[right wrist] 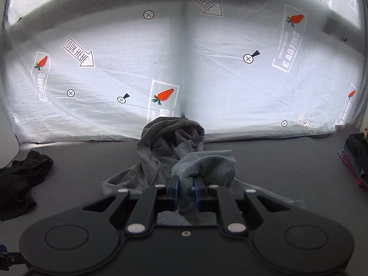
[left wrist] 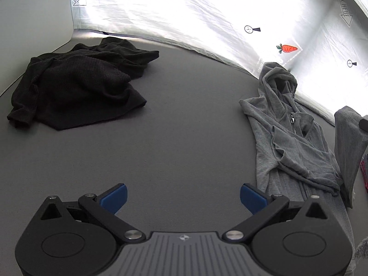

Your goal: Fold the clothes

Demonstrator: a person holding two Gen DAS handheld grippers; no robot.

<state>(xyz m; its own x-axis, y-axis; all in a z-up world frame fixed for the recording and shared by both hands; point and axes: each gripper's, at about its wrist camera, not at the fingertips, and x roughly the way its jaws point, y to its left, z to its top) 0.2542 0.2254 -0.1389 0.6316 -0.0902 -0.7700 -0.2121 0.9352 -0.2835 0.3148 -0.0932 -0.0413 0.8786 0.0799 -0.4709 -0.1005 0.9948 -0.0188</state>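
A grey zip hoodie (left wrist: 296,142) lies on the dark grey table (left wrist: 174,124), hood toward the back wall. My left gripper (left wrist: 183,197) is open and empty just above the table, left of the hoodie's lower part. My right gripper (right wrist: 185,192) is shut on a bunched fold of the grey hoodie (right wrist: 174,151) and holds that fold up above the rest; the hood stands behind it. A raised piece of the hoodie hangs at the right edge of the left wrist view (left wrist: 347,138).
A crumpled black knit garment (left wrist: 76,85) lies at the table's back left, also in the right wrist view (right wrist: 20,179). A stack of folded clothes (right wrist: 356,161) sits at the far right. A white printed sheet (right wrist: 207,73) hangs behind the table.
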